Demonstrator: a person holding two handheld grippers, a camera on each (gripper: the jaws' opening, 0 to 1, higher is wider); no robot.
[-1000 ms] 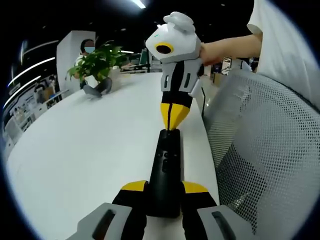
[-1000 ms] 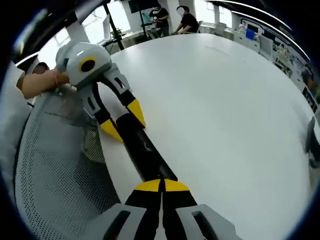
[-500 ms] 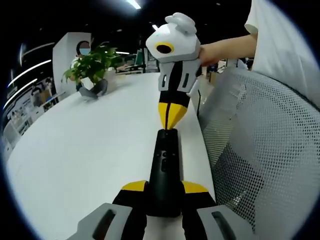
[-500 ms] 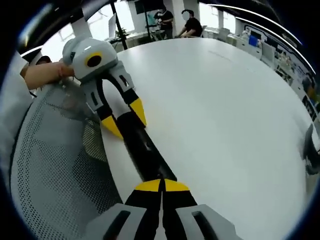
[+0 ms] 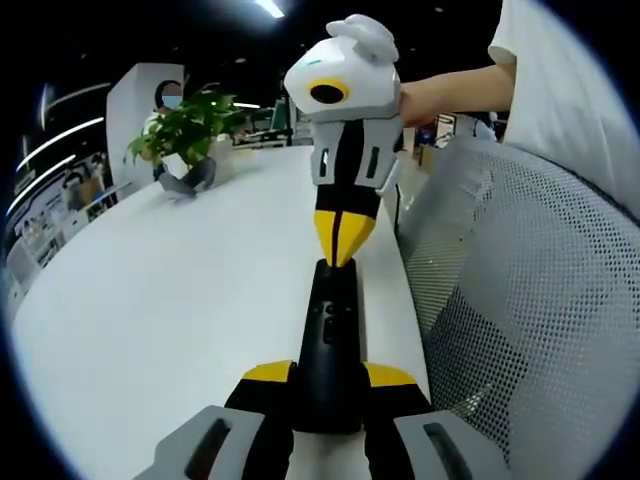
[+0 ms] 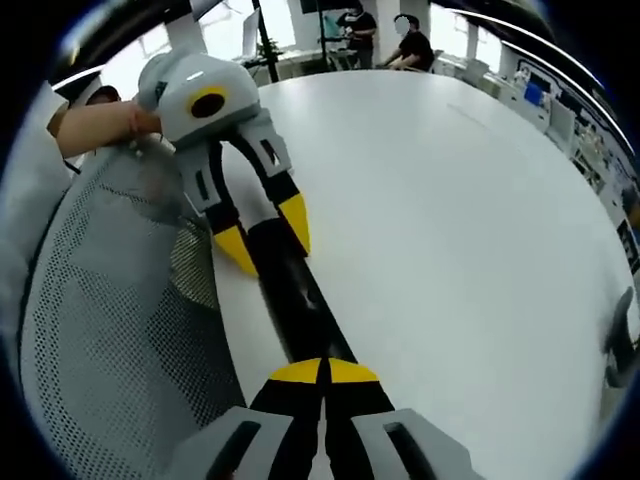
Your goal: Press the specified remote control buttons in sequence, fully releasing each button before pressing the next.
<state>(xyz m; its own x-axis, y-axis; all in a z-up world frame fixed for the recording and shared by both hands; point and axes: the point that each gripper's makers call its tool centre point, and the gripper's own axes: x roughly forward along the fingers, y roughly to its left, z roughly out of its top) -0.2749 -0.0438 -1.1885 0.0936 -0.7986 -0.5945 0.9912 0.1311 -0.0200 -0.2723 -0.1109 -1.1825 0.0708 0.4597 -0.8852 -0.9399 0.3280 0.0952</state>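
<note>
Remote control (image 5: 330,345) clamped in left hand-held gripper (image 5: 330,385); right hand-held gripper (image 6: 325,372) closed.

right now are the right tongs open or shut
Shut. In the right gripper view the right tongs show their yellow tips pressed together, no gap, resting at the near end of the black remote, which the left tongs clamp.

A broad white round-edged table (image 5: 170,290) is spreading across both views; a grey mesh-backed chair (image 5: 520,300) is standing just beside its edge; a leafy green potted plant (image 5: 185,130) is sitting at the far side; ceiling strip lights (image 5: 272,8) are glowing overhead; bright windows (image 6: 240,30) are shining behind distant desks.
</note>
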